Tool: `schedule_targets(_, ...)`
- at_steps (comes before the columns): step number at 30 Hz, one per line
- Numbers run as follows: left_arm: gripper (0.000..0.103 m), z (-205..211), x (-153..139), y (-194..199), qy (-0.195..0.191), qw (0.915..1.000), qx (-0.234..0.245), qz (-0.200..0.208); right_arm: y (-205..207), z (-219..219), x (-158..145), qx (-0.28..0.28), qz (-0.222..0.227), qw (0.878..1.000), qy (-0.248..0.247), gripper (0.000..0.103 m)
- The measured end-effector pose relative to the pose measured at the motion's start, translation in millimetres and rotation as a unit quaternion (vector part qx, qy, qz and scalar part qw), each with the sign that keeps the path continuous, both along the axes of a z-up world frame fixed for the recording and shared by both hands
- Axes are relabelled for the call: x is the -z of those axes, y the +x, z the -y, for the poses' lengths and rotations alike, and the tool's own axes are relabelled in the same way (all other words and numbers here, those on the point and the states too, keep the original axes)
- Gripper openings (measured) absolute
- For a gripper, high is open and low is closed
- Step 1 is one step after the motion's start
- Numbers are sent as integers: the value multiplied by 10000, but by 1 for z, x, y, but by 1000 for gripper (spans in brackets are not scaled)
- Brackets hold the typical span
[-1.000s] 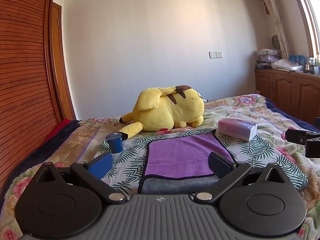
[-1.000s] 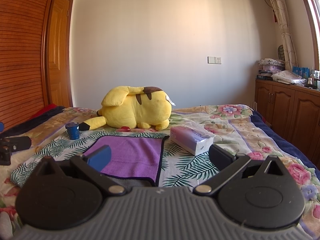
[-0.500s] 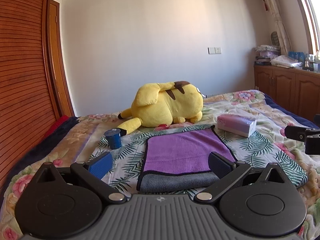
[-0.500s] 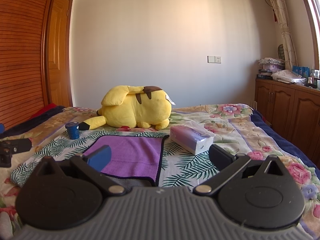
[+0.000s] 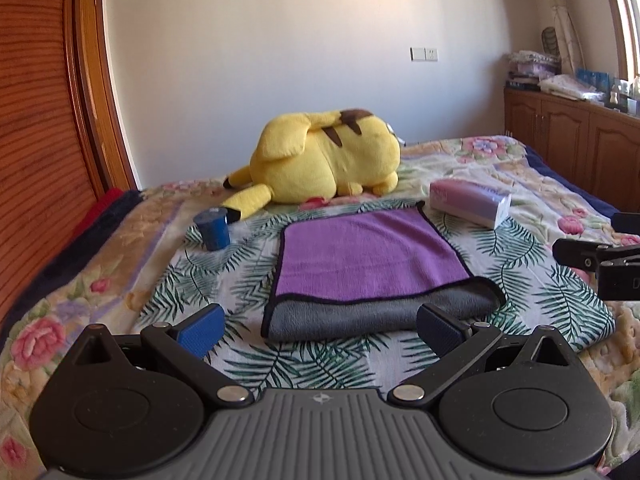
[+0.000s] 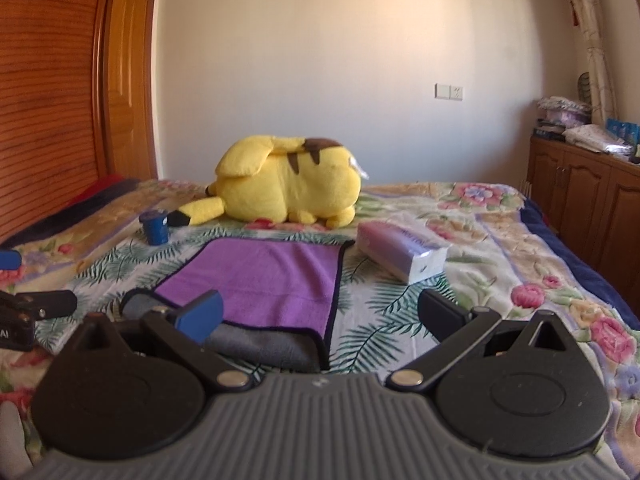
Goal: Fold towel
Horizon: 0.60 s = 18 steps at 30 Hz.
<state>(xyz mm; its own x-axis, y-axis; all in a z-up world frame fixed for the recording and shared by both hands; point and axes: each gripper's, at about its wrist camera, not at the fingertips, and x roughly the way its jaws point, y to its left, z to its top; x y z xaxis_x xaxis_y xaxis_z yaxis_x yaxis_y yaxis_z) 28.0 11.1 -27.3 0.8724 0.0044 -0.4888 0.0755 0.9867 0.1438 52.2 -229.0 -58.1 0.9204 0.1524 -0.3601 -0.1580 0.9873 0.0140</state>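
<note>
A purple towel (image 5: 368, 256) with a grey underside and dark trim lies folded on the leaf-print bedcover, its grey fold at the near edge. It also shows in the right wrist view (image 6: 272, 280). My left gripper (image 5: 320, 330) is open and empty, held just short of the towel's near grey edge. My right gripper (image 6: 320, 314) is open and empty, near the towel's near right corner. The right gripper shows at the right edge of the left wrist view (image 5: 600, 260), and the left gripper at the left edge of the right wrist view (image 6: 32, 312).
A yellow plush toy (image 5: 324, 160) lies behind the towel. A small blue cup (image 5: 213, 229) stands to its left and a tissue pack (image 5: 470, 202) to its right. A wooden wardrobe (image 5: 36, 128) lines the left side, cabinets (image 5: 572, 140) the right.
Both grippers have tilted downward and moved in a little toward the towel's near edge; the towel sits higher and larger in both views. Both stay open.
</note>
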Motion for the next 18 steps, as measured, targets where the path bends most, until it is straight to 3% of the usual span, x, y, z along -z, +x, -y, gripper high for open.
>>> schedule_targets(1,87,0,1,1,3,10000,-10,-28,1,-1,1,-54,-68,10000,0,101)
schedule_targets(3,87,0,2,4,19,10000,-13,-66,4,-3,3,-152,-212,9997,2,91)
schedule_targets(8,86,-1,3,8,4,9999,61,-123,11,-7,7,-325,-408,9986,-42,87)
schedule_targets(18,70,-9,3,21,-199,9989,210,-364,25,-9,8,-593,-556,9967,-60,73)
